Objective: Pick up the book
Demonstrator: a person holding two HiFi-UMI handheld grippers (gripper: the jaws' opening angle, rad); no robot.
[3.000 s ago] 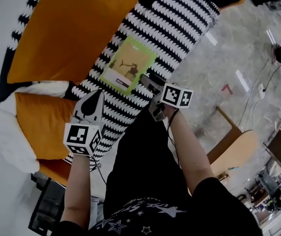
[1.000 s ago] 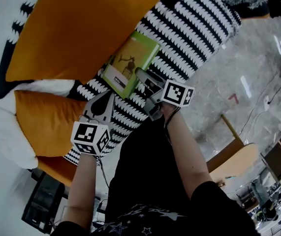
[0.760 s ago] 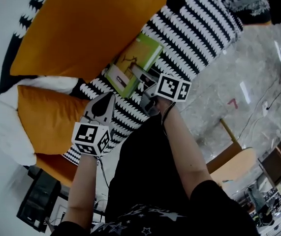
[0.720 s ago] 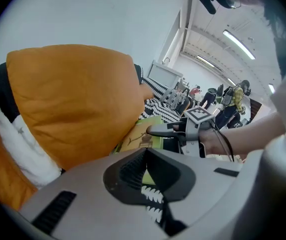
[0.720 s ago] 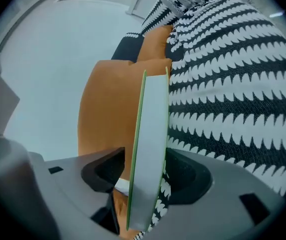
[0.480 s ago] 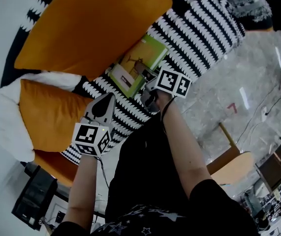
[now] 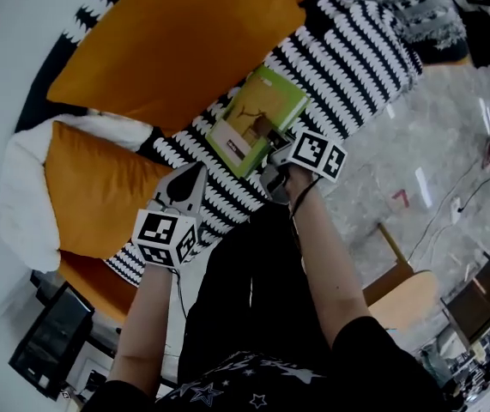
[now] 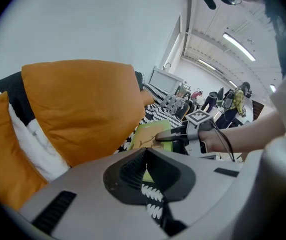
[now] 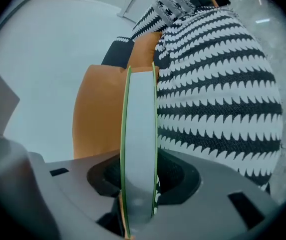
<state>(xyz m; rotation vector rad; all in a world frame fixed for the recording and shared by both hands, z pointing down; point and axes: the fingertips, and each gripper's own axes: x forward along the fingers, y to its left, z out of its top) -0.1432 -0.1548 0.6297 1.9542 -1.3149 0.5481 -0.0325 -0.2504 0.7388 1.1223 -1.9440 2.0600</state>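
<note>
The book (image 7: 249,123) has a green cover and lies tilted over the black-and-white striped blanket (image 7: 347,50). My right gripper (image 7: 272,140) holds its near edge. In the right gripper view the book's pale page edge (image 9: 140,134) stands upright between the jaws of the right gripper (image 9: 140,184), which have just been closing on it. My left gripper (image 7: 195,174) hovers to the left above the blanket, shut and empty. From the left gripper view the book (image 8: 150,134) shows ahead with the right gripper (image 8: 170,136) on it.
A large orange cushion (image 7: 176,41) leans behind the book. A smaller orange cushion (image 7: 99,196) and a white one (image 7: 26,196) lie to the left. A wooden chair (image 7: 399,290) stands on the grey floor at the right.
The right gripper has reached the book's near edge and closed on it. The book has gone from flat to tilted, near edge raised. The left gripper has risen slightly.
</note>
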